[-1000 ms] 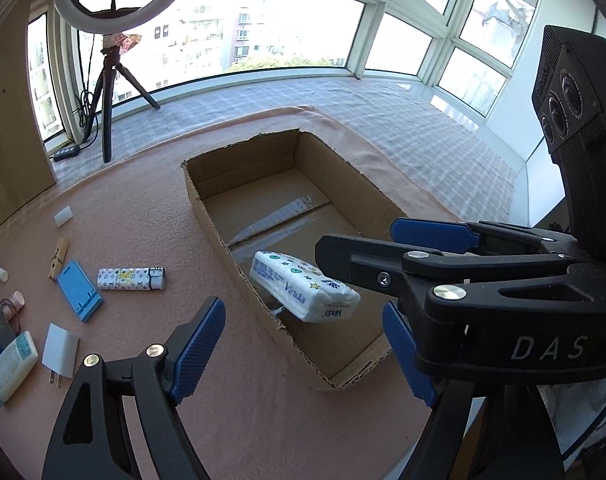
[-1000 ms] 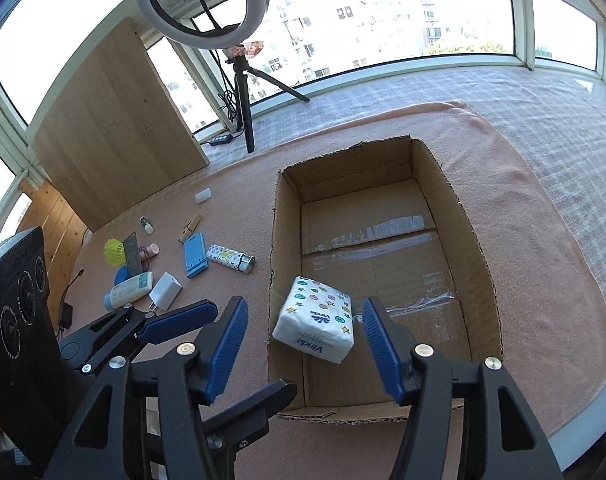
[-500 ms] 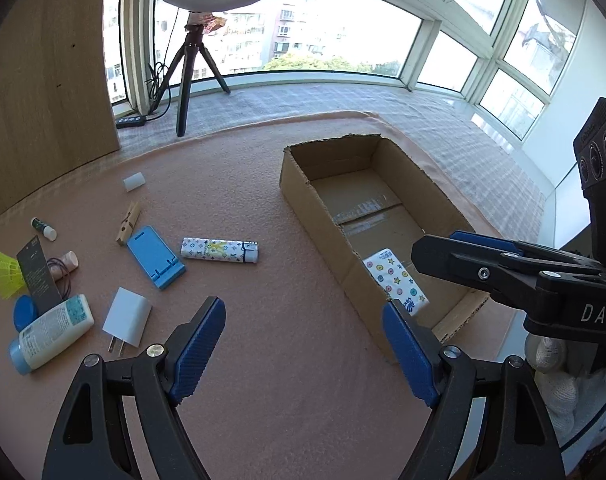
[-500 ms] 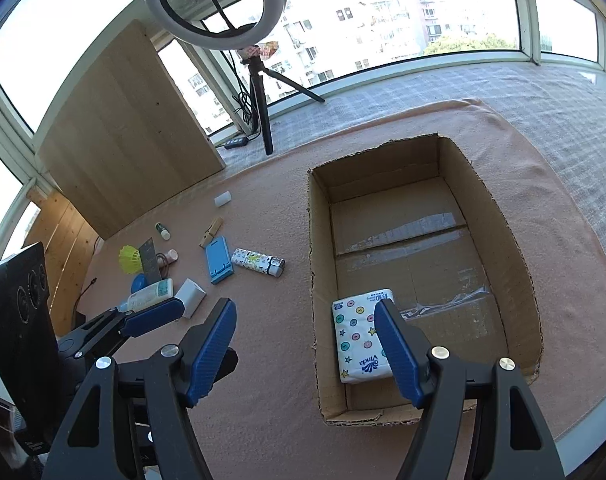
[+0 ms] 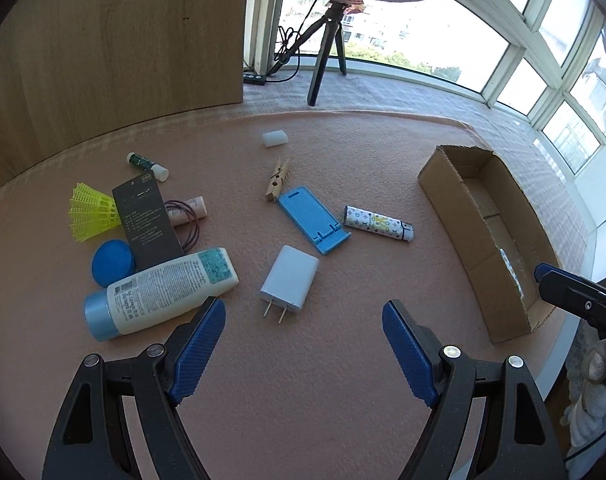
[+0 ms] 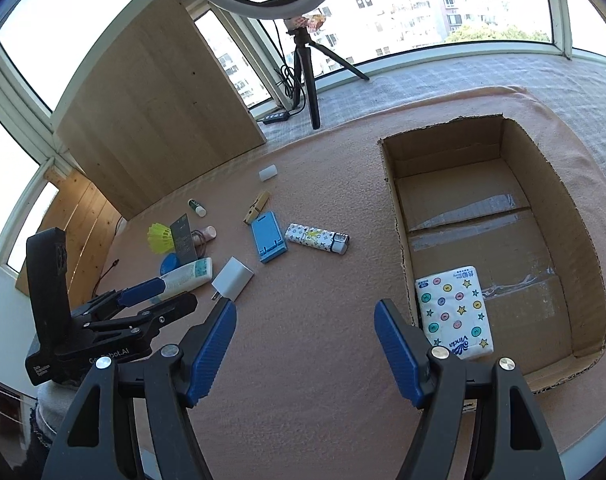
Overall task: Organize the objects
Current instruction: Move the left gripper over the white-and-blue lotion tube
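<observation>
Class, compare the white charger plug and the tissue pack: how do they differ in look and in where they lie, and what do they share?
The white charger plug is plain white with two metal prongs; the tissue pack is printed with stars and coloured dots. The plug lies on the pink cloth outside the cardboard box; the pack lies inside it, at the near end by the left wall. The pack looks larger. Both are white, roughly rectangular, lying flat, and held by neither gripper.

Ahead of the left fingers [image 5: 201,344] a charger [image 5: 290,279] lies on the counter [image 5: 303,392], a lotion tube [image 5: 163,292] to their left, while the tissue pack [image 6: 455,312] lies in the box [image 6: 399,240] just right of the right fingers [image 6: 399,354].
</observation>
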Demonstrator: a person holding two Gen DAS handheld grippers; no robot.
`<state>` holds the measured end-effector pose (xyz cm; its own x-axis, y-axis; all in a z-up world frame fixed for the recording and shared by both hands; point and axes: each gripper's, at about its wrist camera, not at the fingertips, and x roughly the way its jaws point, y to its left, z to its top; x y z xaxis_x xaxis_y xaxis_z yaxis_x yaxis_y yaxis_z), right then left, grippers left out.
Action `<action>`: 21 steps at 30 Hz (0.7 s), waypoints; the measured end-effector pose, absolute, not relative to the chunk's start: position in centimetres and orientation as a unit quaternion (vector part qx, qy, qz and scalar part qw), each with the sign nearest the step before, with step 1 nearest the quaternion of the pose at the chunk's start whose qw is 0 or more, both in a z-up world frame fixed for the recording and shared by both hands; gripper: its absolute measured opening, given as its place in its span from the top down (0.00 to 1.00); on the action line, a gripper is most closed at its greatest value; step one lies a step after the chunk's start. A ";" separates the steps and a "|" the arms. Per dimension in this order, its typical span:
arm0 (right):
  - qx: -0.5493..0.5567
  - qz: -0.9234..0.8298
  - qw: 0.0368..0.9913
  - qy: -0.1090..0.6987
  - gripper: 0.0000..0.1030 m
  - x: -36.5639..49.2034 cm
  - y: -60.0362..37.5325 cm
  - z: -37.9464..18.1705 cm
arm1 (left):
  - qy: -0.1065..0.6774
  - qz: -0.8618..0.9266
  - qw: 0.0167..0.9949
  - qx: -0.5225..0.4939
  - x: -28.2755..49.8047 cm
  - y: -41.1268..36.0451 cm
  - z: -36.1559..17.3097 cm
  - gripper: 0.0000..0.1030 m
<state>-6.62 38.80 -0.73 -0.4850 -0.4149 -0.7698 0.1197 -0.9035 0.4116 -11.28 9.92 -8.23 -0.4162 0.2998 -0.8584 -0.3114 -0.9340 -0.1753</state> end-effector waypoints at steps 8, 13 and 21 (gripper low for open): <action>0.491 -0.842 0.160 -0.157 0.34 -6.0 37.2 -1.4 | -0.019 0.839 0.125 -0.530 -15.2 3.3 -10.0 0.24; 0.494 -0.840 0.159 -0.159 0.34 -5.6 36.7 -1.6 | -0.029 0.831 0.112 -0.544 -17.2 1.0 -11.1 0.33; 0.499 -0.838 0.152 -0.158 0.34 -5.1 36.4 -1.9 | -0.056 0.809 0.122 -0.572 -19.2 -0.6 -13.5 0.41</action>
